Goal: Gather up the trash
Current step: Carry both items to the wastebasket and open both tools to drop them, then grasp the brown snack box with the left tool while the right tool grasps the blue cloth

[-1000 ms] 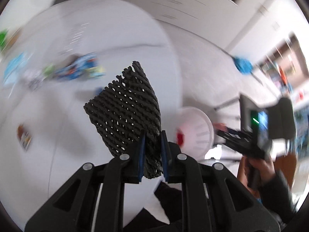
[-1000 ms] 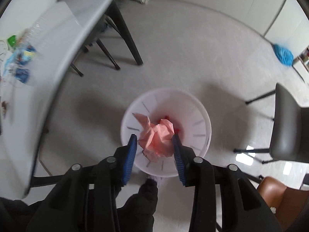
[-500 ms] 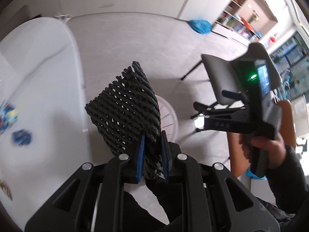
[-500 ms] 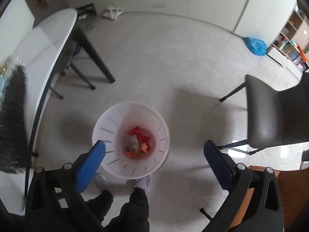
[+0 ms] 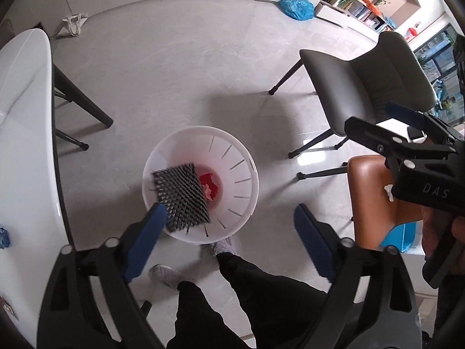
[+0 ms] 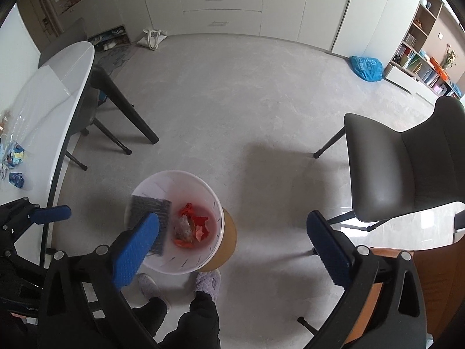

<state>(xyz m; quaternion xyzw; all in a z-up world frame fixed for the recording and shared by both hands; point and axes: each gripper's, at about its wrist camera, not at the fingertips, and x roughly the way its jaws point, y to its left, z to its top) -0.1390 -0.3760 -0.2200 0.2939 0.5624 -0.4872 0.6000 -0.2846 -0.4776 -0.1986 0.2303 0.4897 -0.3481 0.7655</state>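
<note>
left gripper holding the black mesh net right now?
No: the left gripper stands wide open, and the black mesh net lies apart from it inside the white bin.

I'm looking down at pale grey floor (image 6: 232,110). The white bin (image 6: 216,203) stands on it near my feet, a grey chair (image 6: 401,163) to the right. A blue bag (image 6: 366,68) lies far right. Left, the white table (image 6: 55,96) carries scattered wrappers (image 6: 13,160).
</note>
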